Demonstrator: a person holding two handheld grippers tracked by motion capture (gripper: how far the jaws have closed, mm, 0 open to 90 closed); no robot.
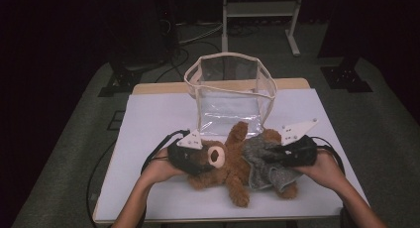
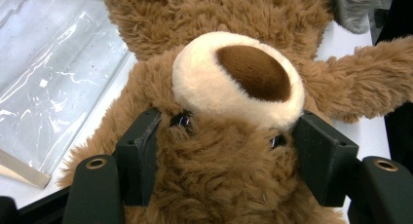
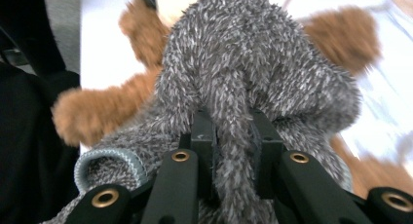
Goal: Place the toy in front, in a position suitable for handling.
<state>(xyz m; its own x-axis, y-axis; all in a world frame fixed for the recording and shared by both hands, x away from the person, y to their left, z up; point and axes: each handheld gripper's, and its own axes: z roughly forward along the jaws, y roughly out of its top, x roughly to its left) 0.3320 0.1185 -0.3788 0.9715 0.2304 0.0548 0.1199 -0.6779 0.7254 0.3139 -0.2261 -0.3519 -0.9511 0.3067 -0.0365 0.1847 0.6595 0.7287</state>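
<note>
My left hand-held gripper [image 2: 221,146] clamps teddy bear [image 1: 223,163] head, steadying it on counter [image 1: 148,139]; right hand-held gripper [image 3: 234,151] pinches grey sweater [image 3: 253,63] fold, likely pulling it along body.

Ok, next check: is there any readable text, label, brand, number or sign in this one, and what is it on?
None can be read.
Teddy bear: plain fur, no tag or label in sight.
Grey knitted garment: no label visible on it.
Clear bag: transparent walls with a cream trim, no print.
Left gripper and right gripper: black jaws and brass-coloured eyelets, no markings.
Grey plates on the grippers, high view: small dark dots, no characters legible.
</note>
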